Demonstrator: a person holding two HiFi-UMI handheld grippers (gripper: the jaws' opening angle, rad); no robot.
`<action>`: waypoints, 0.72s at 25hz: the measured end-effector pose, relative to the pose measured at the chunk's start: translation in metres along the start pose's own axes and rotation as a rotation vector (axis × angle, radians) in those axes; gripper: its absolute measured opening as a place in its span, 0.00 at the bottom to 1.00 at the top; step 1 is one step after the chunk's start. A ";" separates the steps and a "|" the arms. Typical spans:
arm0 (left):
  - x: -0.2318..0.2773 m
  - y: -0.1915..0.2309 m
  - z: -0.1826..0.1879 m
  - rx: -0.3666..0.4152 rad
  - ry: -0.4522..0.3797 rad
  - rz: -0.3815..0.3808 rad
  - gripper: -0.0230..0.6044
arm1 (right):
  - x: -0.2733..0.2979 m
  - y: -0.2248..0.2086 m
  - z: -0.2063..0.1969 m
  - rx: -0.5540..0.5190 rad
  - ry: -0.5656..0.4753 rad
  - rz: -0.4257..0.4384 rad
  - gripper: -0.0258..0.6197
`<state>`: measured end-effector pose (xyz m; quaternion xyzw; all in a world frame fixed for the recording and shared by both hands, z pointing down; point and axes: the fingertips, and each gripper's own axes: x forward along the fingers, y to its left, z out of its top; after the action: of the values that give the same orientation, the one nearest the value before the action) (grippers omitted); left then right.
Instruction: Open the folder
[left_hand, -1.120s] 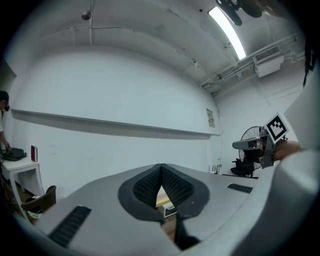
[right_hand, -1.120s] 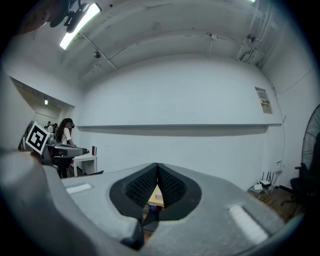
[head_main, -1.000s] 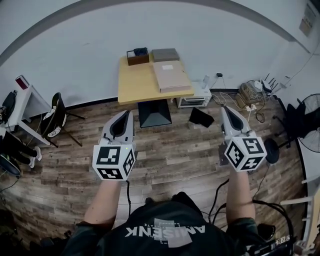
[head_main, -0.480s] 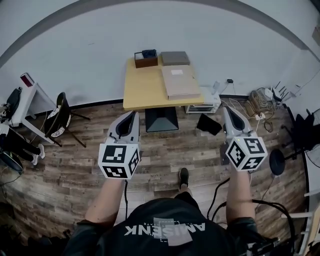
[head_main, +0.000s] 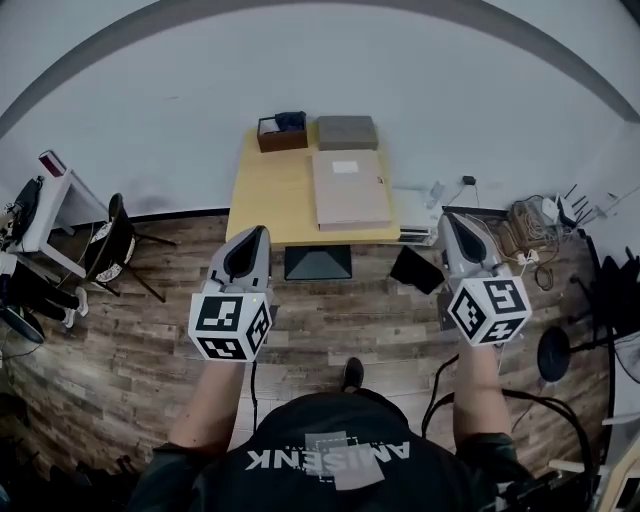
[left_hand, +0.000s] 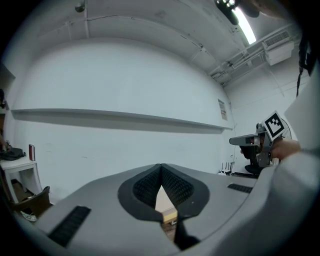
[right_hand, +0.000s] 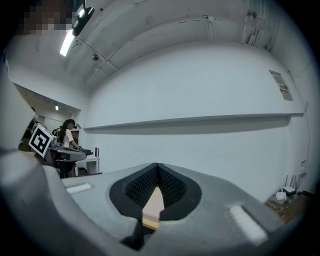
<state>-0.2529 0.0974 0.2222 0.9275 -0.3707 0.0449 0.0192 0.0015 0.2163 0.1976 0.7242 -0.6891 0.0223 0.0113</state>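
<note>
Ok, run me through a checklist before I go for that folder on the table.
1. Beige folder lies flat and closed on the wooden table: ok.
2. Left gripper empty, jaws together: ok.
3. Right gripper empty, jaws together: ok.
4. Grippers close enough to the folder: not ok, both are over the floor, short of the table.
5. Folder's opening edge identified: cannot tell.

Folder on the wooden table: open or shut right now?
Shut. The folder lies flat on the table with its cover down, one plain beige face up and no inside pages showing.
</note>
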 end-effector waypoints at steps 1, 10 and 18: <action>0.010 -0.003 0.000 0.000 0.006 0.003 0.04 | 0.006 -0.009 0.000 0.000 0.001 0.008 0.05; 0.084 -0.030 0.005 0.003 0.003 0.017 0.04 | 0.051 -0.077 -0.012 0.017 0.023 0.057 0.05; 0.128 -0.047 0.008 0.000 -0.003 0.043 0.04 | 0.074 -0.114 -0.018 0.025 0.025 0.100 0.05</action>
<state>-0.1274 0.0431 0.2262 0.9194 -0.3905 0.0438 0.0178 0.1186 0.1494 0.2210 0.6886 -0.7239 0.0407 0.0099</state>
